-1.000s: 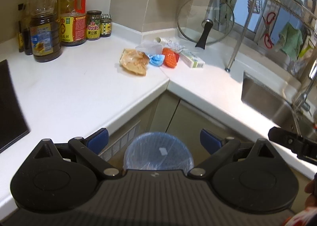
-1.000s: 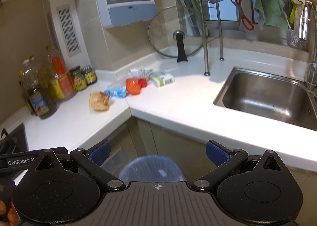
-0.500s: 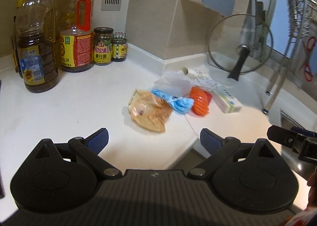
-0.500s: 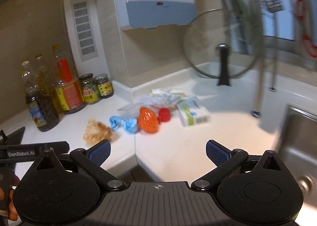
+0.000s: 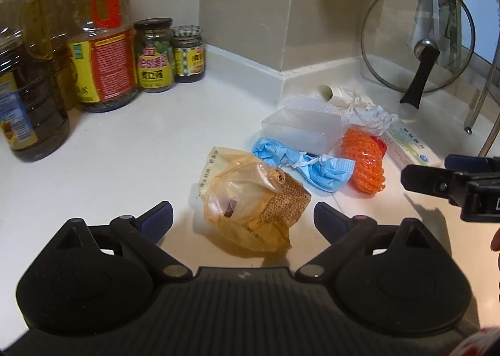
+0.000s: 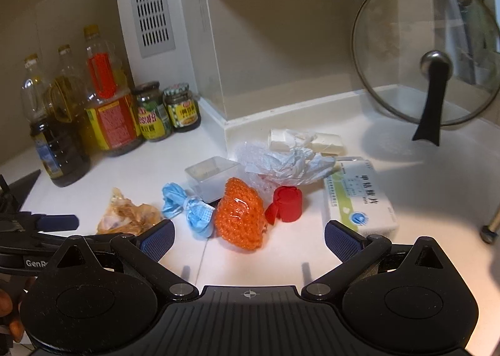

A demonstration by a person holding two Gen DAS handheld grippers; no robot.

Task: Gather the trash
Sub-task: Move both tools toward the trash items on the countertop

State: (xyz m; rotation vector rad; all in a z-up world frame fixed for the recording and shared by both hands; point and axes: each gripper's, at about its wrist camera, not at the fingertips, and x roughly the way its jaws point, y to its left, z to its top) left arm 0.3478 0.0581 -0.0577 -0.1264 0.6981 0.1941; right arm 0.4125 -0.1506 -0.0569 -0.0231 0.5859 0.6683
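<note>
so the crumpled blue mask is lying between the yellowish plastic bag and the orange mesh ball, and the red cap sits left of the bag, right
Not quite. The red cap is not left of the yellowish plastic bag; the right wrist view shows it on the far side, right of the orange mesh ball. The rest holds: the crumpled blue mask lies between the bag and the mesh ball.

counter point(image 5: 131, 149): we are seeing smooth white gloss
wrapper point(image 5: 253, 209): crinkled glossy tan plastic
mask point(image 5: 315, 167): soft blue matt cloth
net point(image 6: 239, 215): bumpy orange plastic mesh
lid point(image 6: 406, 43), at two o'clock: clear glass
</note>
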